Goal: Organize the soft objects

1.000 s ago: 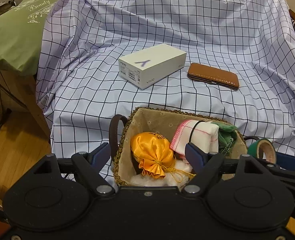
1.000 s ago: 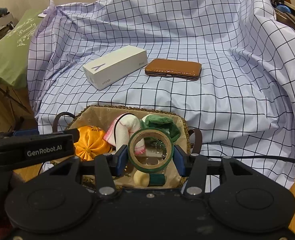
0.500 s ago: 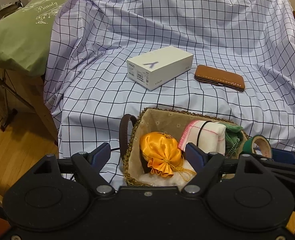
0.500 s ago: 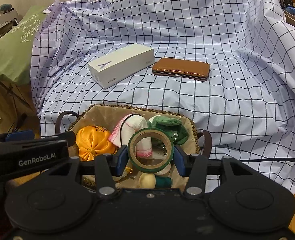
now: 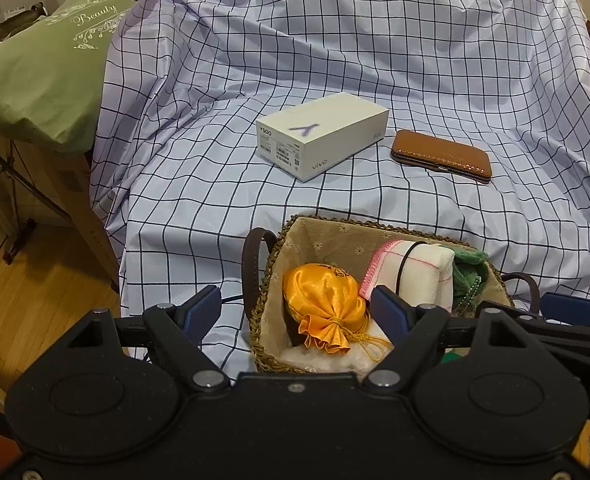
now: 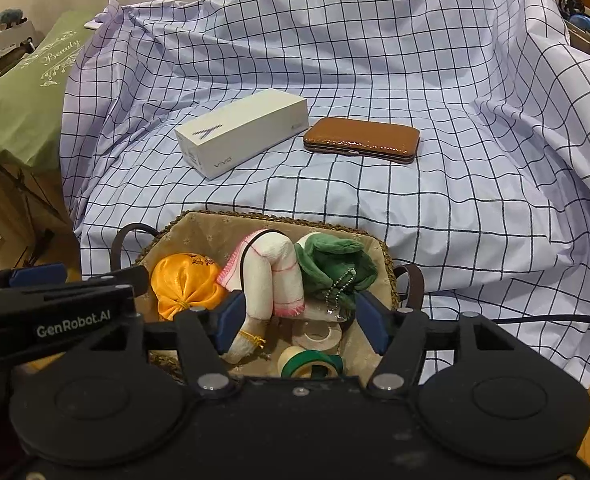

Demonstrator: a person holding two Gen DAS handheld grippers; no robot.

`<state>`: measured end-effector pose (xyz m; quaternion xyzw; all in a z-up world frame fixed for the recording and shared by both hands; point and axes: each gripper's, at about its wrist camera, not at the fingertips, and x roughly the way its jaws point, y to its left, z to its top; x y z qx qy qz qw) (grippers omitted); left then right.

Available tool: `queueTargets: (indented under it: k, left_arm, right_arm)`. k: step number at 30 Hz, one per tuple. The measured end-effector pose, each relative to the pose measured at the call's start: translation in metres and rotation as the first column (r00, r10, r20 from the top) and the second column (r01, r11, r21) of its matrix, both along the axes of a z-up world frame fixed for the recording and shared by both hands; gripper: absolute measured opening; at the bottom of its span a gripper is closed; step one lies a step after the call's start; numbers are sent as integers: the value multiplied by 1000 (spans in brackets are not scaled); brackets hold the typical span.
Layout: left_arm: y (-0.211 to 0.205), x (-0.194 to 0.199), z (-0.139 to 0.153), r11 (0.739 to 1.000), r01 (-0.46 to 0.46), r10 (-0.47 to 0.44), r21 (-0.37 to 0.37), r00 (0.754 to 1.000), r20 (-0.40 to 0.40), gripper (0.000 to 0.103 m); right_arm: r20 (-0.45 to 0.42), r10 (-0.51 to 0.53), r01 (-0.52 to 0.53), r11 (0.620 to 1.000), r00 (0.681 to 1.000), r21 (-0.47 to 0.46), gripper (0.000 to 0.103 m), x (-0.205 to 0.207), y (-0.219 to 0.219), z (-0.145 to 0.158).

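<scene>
A woven basket (image 5: 335,222) (image 6: 215,216) with a beige lining sits at the front edge of the checked cloth. It holds an orange satin pouch (image 5: 323,296) (image 6: 183,284), a rolled white-and-pink towel (image 5: 415,276) (image 6: 271,276) and a green plush (image 5: 467,276) (image 6: 335,260). A green tape roll (image 6: 311,362) lies on the basket floor, free of any grip. Just above it my right gripper (image 6: 301,320) is opening, with nothing pressed between its pads. My left gripper (image 5: 297,314) stands open over the basket's left wall and holds nothing.
A white phone box (image 5: 321,140) (image 6: 241,136) and a brown leather case (image 5: 441,156) (image 6: 361,140) lie farther back on the checked cloth (image 5: 375,60). A green pillow (image 5: 35,68) is at the left. Wooden floor (image 5: 35,280) shows below it.
The right gripper's jaws have parted, and the green tape roll they held has dropped into the basket. The left gripper stays open in about the same place.
</scene>
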<state>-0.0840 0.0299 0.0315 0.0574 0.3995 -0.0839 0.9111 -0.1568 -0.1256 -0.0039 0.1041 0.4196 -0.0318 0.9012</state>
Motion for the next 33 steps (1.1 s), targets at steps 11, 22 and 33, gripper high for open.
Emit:
queueTargets:
  k: [11, 22, 33]
  left_arm:
    - [0, -4, 3, 1000, 12, -12, 18, 1000, 20, 89]
    - [-2, -5, 1, 999, 19, -19, 30, 1000, 2, 90]
    - [-4, -6, -1, 998, 41, -41, 43, 999, -4, 90]
  right_arm:
    - [-17, -48, 48, 999, 999, 0, 68, -6, -8, -1]
    - [-21, -60, 59, 998, 998, -21, 73, -12, -10, 2]
    - [-45, -72, 71, 997, 996, -25, 78, -13, -12, -1]
